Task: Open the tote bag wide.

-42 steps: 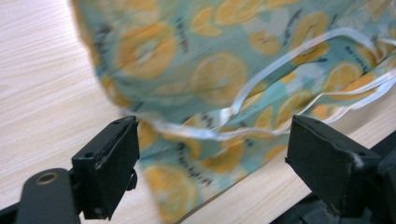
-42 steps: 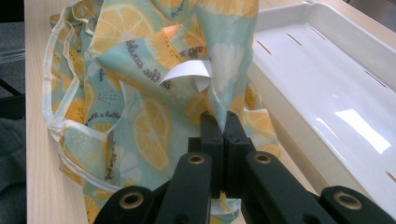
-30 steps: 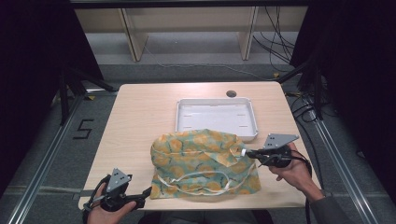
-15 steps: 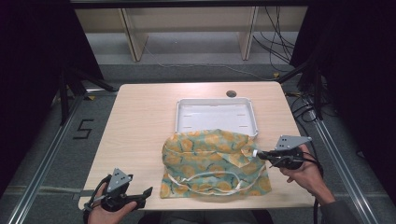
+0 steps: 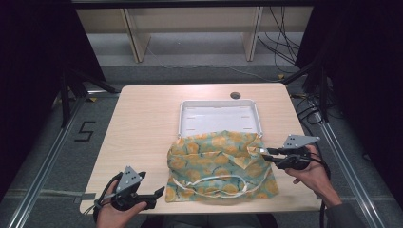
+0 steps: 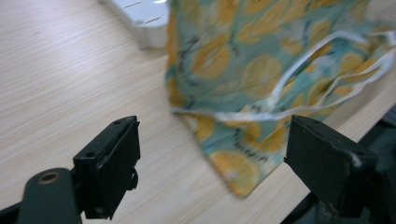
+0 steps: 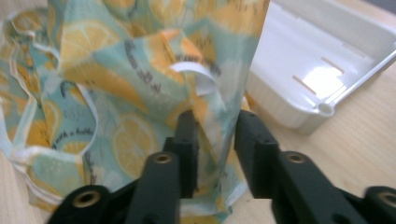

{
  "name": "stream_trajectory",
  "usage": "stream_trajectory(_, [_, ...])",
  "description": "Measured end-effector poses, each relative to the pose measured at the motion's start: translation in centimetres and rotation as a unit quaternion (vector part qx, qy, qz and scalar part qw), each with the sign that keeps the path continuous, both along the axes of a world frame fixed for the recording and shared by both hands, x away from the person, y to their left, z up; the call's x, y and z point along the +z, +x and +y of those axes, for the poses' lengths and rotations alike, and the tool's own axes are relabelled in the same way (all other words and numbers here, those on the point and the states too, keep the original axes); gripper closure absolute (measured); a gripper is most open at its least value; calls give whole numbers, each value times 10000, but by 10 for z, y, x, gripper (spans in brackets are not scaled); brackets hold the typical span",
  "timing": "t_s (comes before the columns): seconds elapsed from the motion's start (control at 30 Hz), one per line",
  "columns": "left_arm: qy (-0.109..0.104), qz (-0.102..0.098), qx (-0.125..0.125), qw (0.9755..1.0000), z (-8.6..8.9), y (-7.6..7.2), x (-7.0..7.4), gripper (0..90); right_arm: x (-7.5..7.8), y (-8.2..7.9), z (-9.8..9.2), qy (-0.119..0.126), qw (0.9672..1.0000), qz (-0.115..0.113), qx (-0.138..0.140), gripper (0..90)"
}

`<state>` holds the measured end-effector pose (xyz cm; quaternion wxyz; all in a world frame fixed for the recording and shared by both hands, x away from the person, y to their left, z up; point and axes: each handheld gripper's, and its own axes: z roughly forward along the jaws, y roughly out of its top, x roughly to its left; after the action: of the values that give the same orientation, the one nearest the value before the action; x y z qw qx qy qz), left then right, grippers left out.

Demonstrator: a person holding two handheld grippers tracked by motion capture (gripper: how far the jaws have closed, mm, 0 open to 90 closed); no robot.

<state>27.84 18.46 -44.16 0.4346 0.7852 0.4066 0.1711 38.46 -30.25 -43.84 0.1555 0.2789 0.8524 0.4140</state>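
While my right gripper [image 7: 212, 140] has just been opening, its jaws parted around the lemon-print cloth [image 5: 221, 164] at the bench's [image 5: 142, 128] near right edge, spreading looks nearly done. Next my left gripper [image 5: 154, 195], open beside the near corner, should pull it flat. The white tray [image 5: 218, 105] behind sits empty.

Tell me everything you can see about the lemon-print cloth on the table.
The cloth looks like thin fabric, teal with yellow lemon slices and white cord loops. It lies spread and wrinkled on the table, its far edge against the white tray. Its right edge stands between the right gripper jaws, which have just been opening.
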Motion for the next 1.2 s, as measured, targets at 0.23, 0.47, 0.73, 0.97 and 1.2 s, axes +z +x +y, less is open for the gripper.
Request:
stream_trajectory(0.23, [-79,-194,-486,9986,-26,16,21,172,7,1,0,319,9994,-71,-111,485])
stream_trajectory(0.47, [-56,-457,-809,9957,-60,38,45,189,8,1,0,451,9986,54,-279,437])
stream_trajectory(0.73, [212,-366,-1052,9936,-86,57,43,197,11,0,2,547,9979,32,-347,393])
stream_trajectory(0.97, [406,-361,-1131,9921,-101,71,36,235,14,-1,3,522,9981,38,-313,390])
stream_trajectory(1.2, [599,-288,-1192,9907,-112,84,26,267,19,0,6,578,9979,-20,-292,387])
